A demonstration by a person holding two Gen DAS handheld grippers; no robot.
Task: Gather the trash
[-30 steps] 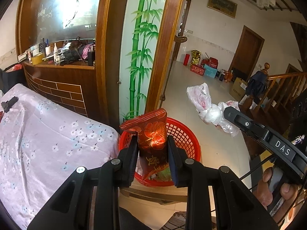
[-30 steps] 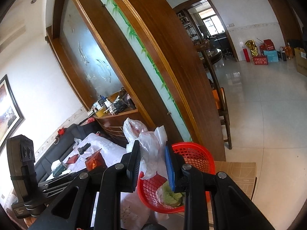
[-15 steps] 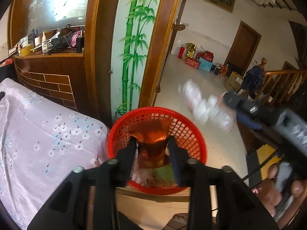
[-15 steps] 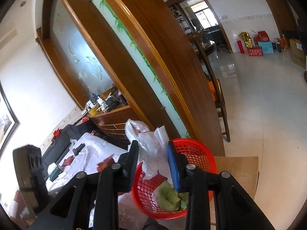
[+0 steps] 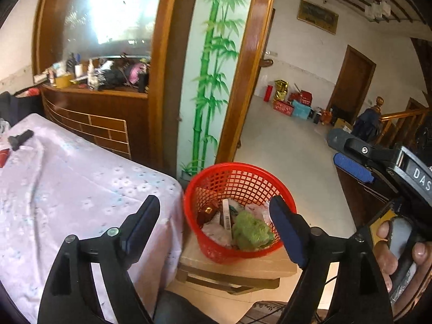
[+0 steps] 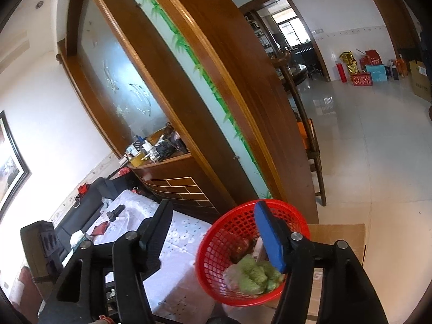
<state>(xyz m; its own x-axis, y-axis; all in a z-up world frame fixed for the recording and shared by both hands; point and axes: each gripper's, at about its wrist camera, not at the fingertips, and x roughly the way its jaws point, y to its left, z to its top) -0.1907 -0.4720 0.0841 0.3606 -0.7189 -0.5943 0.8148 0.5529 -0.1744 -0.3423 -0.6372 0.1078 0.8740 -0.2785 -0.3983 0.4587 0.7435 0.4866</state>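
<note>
Both grippers, left (image 5: 216,216) & right (image 6: 213,221), jaws opening, nothing between them. Trash sits in red basket (image 5: 216,172). Lift clear w/o snagging rim, then seek more on bed (image 5: 67,183).

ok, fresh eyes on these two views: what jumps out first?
The red basket on a low wooden stool, holding a green crumpled wad and wrappers. Over it, the left gripper and right gripper are opening with nothing between the jaws. Behind stands a tall bamboo-painted panel; at left, a floral-clothed table.
</note>
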